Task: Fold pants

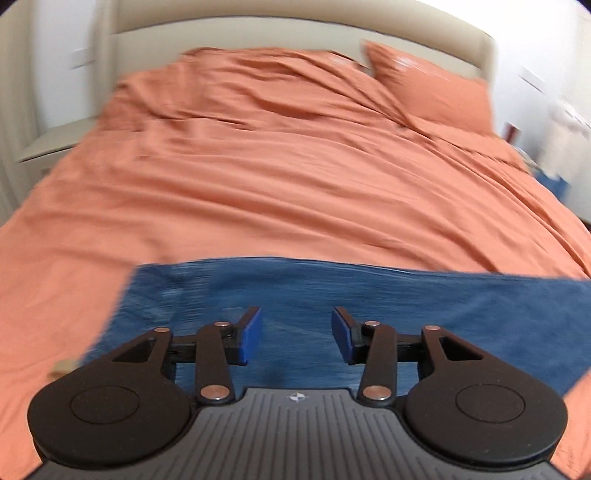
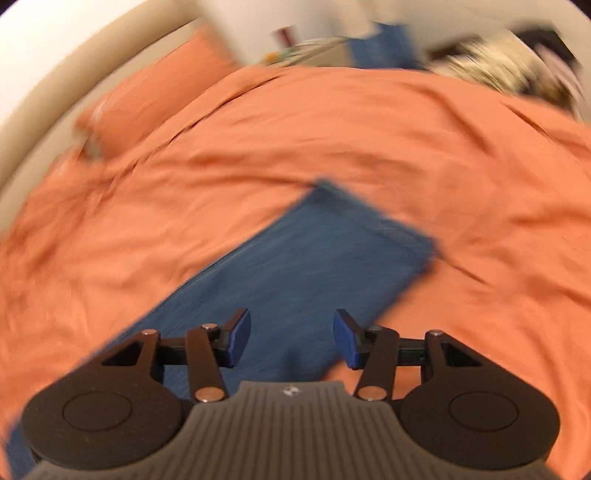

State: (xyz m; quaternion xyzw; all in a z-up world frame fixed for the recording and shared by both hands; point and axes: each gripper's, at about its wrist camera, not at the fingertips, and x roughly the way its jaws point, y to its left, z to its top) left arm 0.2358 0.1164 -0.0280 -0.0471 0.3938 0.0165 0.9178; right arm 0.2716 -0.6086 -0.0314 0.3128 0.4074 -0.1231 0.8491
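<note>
The pants (image 1: 332, 295), blue denim, lie flat on the orange bedspread (image 1: 277, 177). In the left wrist view they form a broad band across the lower middle of the frame, running from a slanted edge at lower left out to the right border, with a straight far edge against the orange cloth. In the right wrist view the same pants (image 2: 314, 266) run diagonally from the lower left corner up toward the centre right, ending in a squared-off edge with two corners. Both views are blurred, so seams and pockets cannot be made out.

The left gripper (image 1: 297, 338) sits at the bottom centre of its frame, above the denim. Its blue-padded jaws stand wide apart with bare fabric showing between them; nothing is clamped. Whether the pads touch the cloth cannot be told.

The right gripper (image 2: 291, 341) is likewise at bottom centre, jaws spread wide and empty. Its left pad is over denim, while its right pad is near the pants' lower edge, where orange bedspread (image 2: 461, 184) begins.

Farther out, an orange pillow (image 1: 436, 85) rests in the upper right of the left view, against a beige headboard (image 1: 295, 27) across the top. In the right view the pillow (image 2: 159, 92) appears at upper left.
</note>
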